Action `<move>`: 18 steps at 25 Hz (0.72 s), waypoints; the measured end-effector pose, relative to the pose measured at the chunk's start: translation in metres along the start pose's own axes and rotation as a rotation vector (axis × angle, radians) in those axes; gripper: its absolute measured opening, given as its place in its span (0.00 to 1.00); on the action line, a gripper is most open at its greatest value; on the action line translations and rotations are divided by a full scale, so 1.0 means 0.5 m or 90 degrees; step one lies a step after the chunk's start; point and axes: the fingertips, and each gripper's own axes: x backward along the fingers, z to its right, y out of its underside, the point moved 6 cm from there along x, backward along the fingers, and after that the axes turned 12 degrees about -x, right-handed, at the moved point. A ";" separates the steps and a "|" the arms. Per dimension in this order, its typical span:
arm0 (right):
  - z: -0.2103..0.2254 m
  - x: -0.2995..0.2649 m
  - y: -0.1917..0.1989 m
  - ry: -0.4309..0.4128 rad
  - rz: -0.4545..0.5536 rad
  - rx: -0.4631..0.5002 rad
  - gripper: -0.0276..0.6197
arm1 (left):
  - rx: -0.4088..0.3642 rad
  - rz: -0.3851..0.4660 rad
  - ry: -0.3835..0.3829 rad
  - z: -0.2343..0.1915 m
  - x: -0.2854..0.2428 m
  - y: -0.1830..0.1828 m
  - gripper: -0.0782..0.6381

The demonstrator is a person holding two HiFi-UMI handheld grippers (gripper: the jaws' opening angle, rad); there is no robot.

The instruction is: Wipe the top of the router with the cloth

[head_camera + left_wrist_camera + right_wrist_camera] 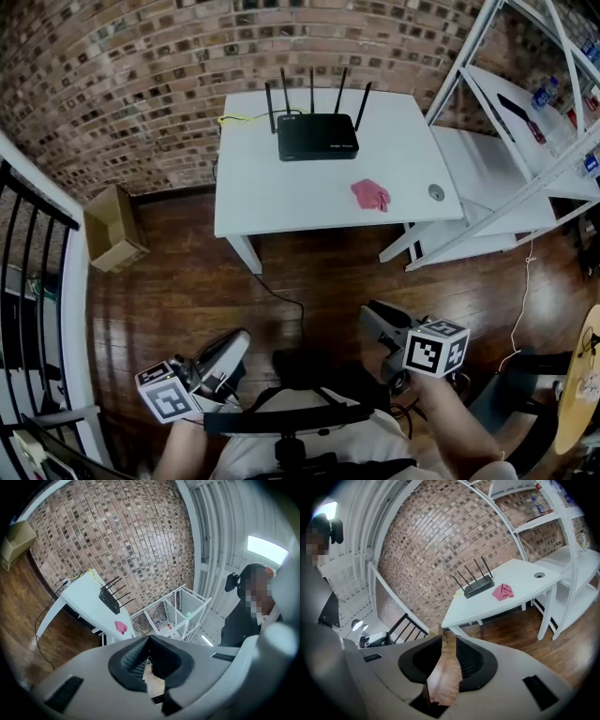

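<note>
1. Clearly, in the head view, the router (317,137) sits at the back of the white table (281,197), aerials up. The pink cloth (370,195) lies crumpled in front of it and to the right, apart from it. Both grippers are held low over the wood floor, well short of the table: the left gripper (232,345) at lower left, the right gripper (377,315) at lower right. Neither touches the cloth or the router. From this angle the jaw tips are hard to read, and the person's arms are cut off by the bottom edge.

2. In the left gripper view the scene is tilted. The table (82,597), the router (108,600) and the cloth (121,627) are small and far beyond the left gripper (149,639). Its jaws meet at the tips with nothing between them. The gripper's body hides the table's near end, and the router's top is too small to make out in detail.

3. In the right gripper view the router (478,586) and the cloth (503,591) lie side by side on the table (520,581), far ahead and above the right gripper (449,641). Its jaws stand a narrow gap apart, and only bare floor shows between them. The gripper's body covers the lower part of the picture.
</note>
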 end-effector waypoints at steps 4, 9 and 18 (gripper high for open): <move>0.001 -0.010 -0.011 0.023 0.027 0.010 0.25 | 0.002 -0.021 0.003 -0.030 -0.008 -0.010 0.12; 0.038 -0.012 -0.052 0.052 0.048 -0.002 0.25 | 0.016 -0.052 0.023 -0.043 -0.057 -0.021 0.12; 0.173 -0.104 -0.202 0.064 0.044 0.021 0.29 | 0.003 -0.046 -0.011 -0.100 -0.206 -0.075 0.12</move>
